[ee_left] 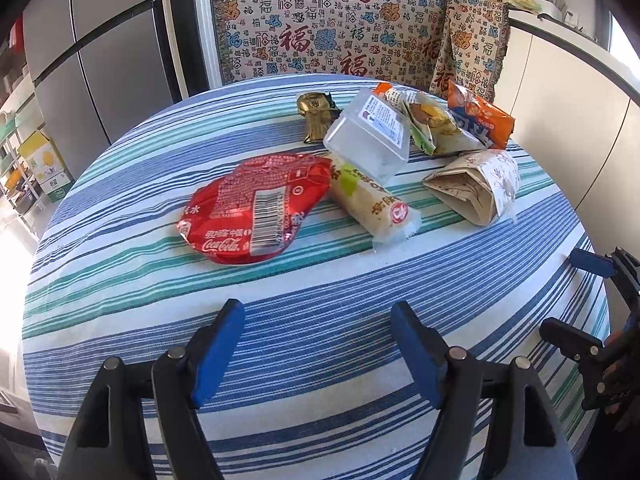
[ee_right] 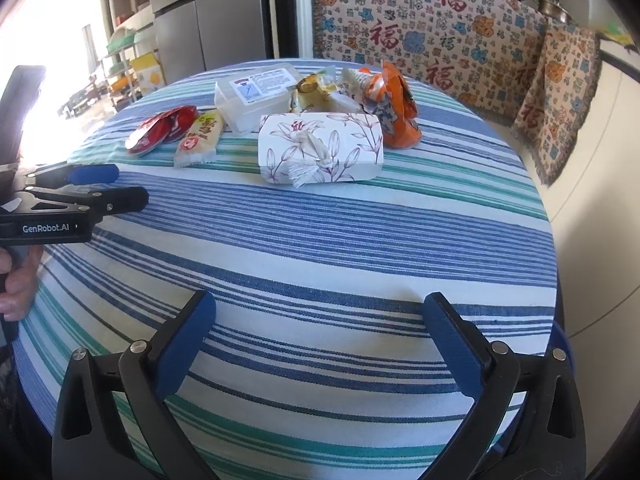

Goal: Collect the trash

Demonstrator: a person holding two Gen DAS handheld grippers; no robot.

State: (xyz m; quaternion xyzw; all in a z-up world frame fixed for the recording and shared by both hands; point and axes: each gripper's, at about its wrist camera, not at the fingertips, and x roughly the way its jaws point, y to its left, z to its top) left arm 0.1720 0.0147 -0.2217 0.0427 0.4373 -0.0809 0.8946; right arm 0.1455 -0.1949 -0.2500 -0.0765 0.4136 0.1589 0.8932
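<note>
Trash sits in one cluster on the far half of the round striped tablecloth [ee_left: 320,360], upper centre of both wrist views; nothing collected yet, by the look of it.

Items, left wrist view: red Coca-Cola wrapper [ee_left: 256,208] flattened, at the near-left edge of the cluster; cream snack packet [ee_left: 374,204] just right of it, touching, long axis running from upper left to lower right of frame; clear plastic box [ee_left: 370,136] behind, leaning on the packet; gold foil wrapper [ee_left: 316,114] at the back; orange snack bag [ee_left: 480,118] upper right; floral tissue pack [ee_left: 476,186] on the right side.

Left gripper [ee_left: 318,350]: blue pads apart, nothing between them, over bare cloth at lower centre of frame. The red wrapper lies up and slightly left of it, well apart.

Right gripper [ee_right: 320,344]: jaws wide apart, empty, also over bare cloth. In the right wrist view the floral tissue pack [ee_right: 320,148] lies directly ahead, long axis across the frame, so the open jaws would straddle its short side only after a wrist turn. Judgement.

Judgement on reach: red wrapper and cream packet fall to the left hand, tissue pack and orange bag to the right. No bin is visible in either view.
</note>
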